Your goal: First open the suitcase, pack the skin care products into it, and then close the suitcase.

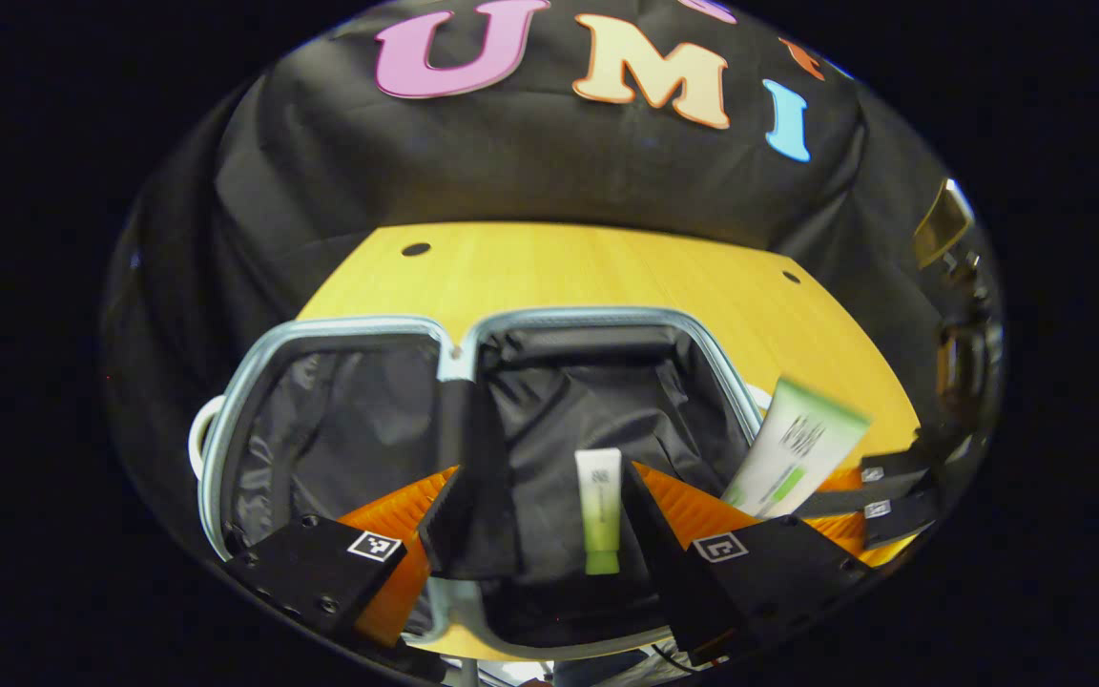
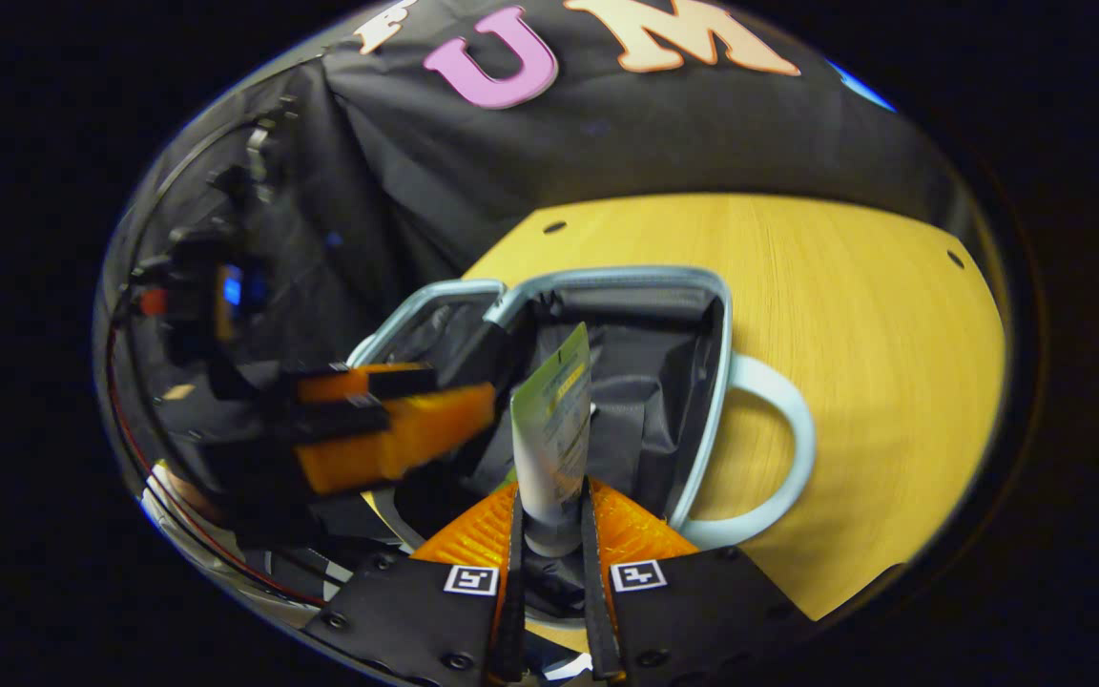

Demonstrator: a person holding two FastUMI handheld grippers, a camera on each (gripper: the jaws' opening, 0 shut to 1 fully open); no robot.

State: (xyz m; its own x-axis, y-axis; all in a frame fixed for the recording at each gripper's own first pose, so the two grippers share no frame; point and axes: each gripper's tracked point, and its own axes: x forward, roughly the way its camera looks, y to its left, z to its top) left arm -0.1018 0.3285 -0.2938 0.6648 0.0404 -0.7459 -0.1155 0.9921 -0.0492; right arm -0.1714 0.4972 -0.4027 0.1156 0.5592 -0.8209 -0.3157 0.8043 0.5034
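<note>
Yellow wooden table (image 1: 607, 267) with small dark holes, black cloth wall (image 1: 549, 172) behind

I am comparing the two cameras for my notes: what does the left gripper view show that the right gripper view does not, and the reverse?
Left gripper view: a small green tube lies on the suitcase lining, seen between the fingers of the open left tool.
Right gripper view: the right tool is shut on the large tube near its cap, and a whole loop handle is plain.
Both: the open suitcase, the wooden table and the large tube.
</note>
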